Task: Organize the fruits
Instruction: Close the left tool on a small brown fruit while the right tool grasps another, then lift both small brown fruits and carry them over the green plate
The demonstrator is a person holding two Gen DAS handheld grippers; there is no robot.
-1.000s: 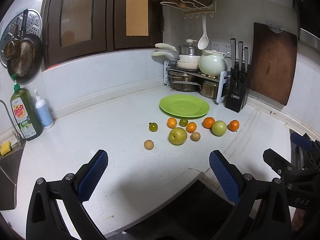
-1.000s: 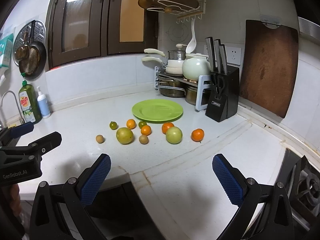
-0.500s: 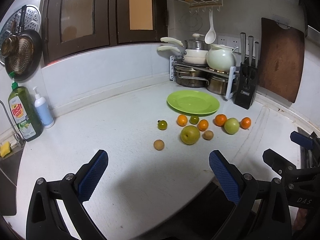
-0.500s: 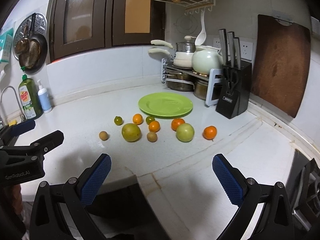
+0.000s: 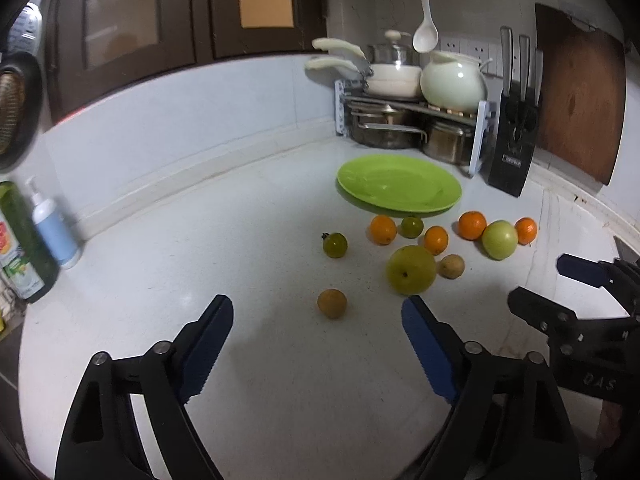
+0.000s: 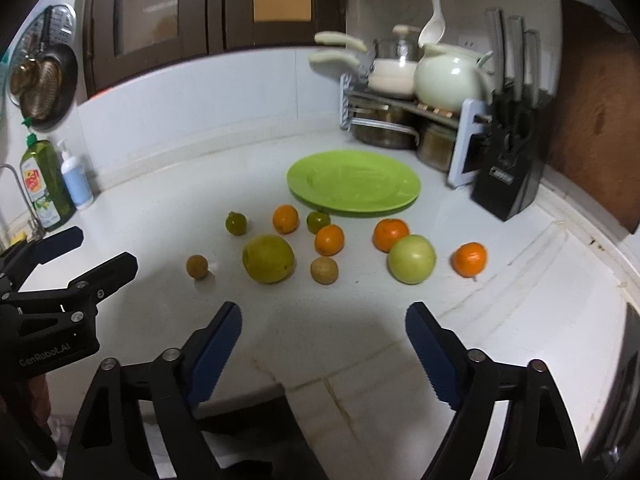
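Several fruits lie on the white counter (image 5: 248, 264) in front of an empty green plate (image 5: 398, 186): a yellow-green pear (image 5: 410, 269), a green apple (image 5: 499, 239), oranges (image 5: 383, 229), small green citrus (image 5: 335, 245) and two small brown fruits (image 5: 332, 303). My left gripper (image 5: 318, 344) is open and empty, just short of the nearest brown fruit. My right gripper (image 6: 324, 344) is open and empty, short of the pear (image 6: 268, 258) and apple (image 6: 412, 259). The plate (image 6: 354, 182) also shows in the right wrist view.
A pot rack with a kettle (image 5: 454, 80) and a knife block (image 5: 516, 148) stand in the back corner. A wooden board (image 5: 580, 104) leans at right. Soap bottles (image 5: 54, 228) stand at left by the sink. The counter's front edge (image 6: 320, 380) is below my right gripper.
Both grippers have moved forward and closer to the fruits, which now look larger. Both stay open. No fruit has moved.
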